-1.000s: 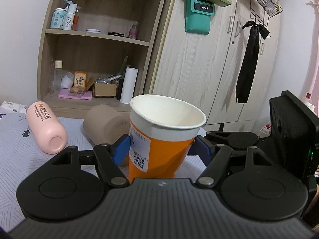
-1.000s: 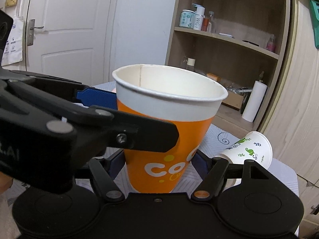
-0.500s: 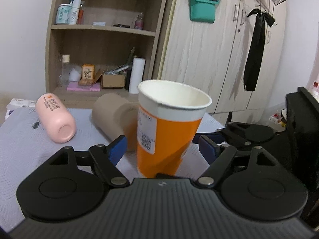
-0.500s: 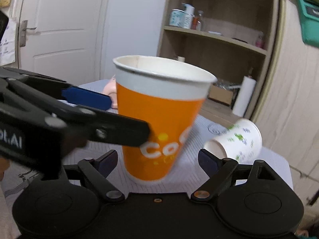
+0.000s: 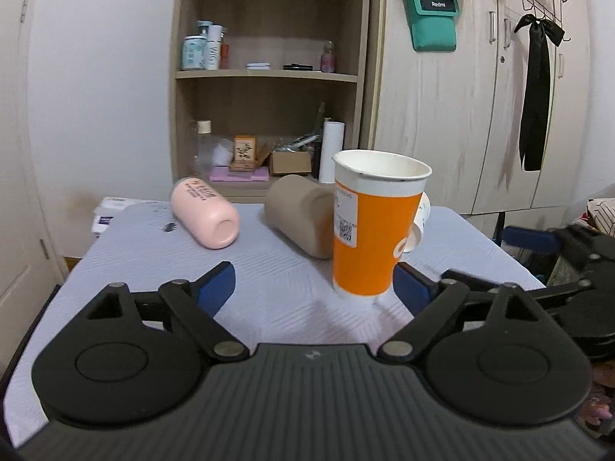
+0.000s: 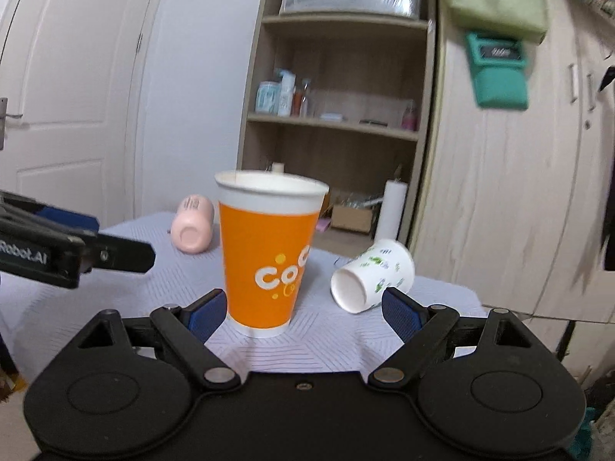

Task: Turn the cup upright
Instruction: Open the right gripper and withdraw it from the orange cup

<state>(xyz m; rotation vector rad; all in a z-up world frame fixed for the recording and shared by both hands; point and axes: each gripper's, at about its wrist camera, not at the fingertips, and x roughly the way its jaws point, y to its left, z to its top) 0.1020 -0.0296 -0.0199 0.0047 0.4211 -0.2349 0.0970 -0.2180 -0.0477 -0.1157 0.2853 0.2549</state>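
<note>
An orange paper cup [image 5: 374,230] stands upright, mouth up, on the pale blue tablecloth [image 5: 269,280]; it also shows in the right wrist view [image 6: 267,253]. My left gripper [image 5: 313,288] is open and empty, drawn back, the cup just ahead of its right pad. My right gripper [image 6: 300,309] is open and empty, the cup just ahead of its left pad. A white cup with green print [image 6: 371,276] lies on its side to the right of the orange cup. A pink cup [image 5: 205,213] and a beige cup [image 5: 298,215] lie on their sides behind.
A wooden shelf unit [image 5: 269,77] with bottles and boxes stands behind the table, with wardrobe doors [image 5: 480,115] to its right. A white door [image 6: 57,115] is at the left. The left gripper [image 6: 57,247] reaches in at the left of the right wrist view.
Both grippers opened, let go of the orange cup and drew back from it. The cup now stands free on the table.
</note>
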